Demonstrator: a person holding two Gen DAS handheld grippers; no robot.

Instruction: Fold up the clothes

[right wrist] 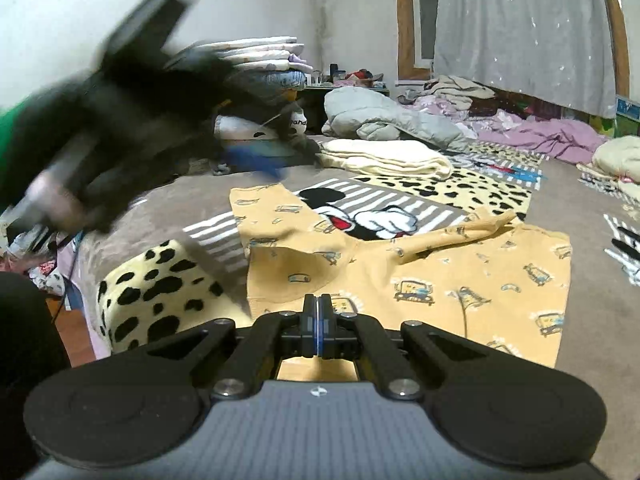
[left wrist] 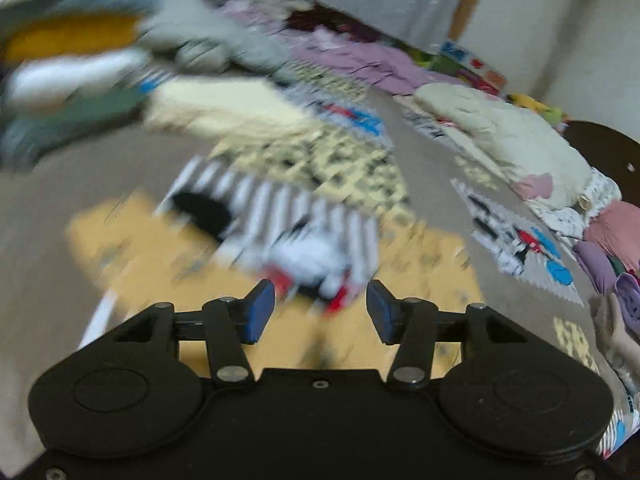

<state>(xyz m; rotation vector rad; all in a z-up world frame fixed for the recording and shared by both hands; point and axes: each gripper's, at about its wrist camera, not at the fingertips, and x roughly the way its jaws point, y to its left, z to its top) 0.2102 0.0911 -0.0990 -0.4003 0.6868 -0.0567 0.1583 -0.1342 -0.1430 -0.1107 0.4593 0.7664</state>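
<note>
Bedding underlies yellow garment (right wrist: pixel 460 280); right gripper (right wrist: pixel 319 326) jaws closed at its hem, left gripper (left wrist: pixel 320 312) jaws open above.

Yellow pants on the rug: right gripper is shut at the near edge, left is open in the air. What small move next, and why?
Probably bring the open left gripper down onto the near edge of the yellow pants, beside the right gripper, and pinch it. The right looks shut at that hem, though whether it holds cloth is unclear. One leg lies crumpled, so both ends need holding before smoothing or folding.
</note>
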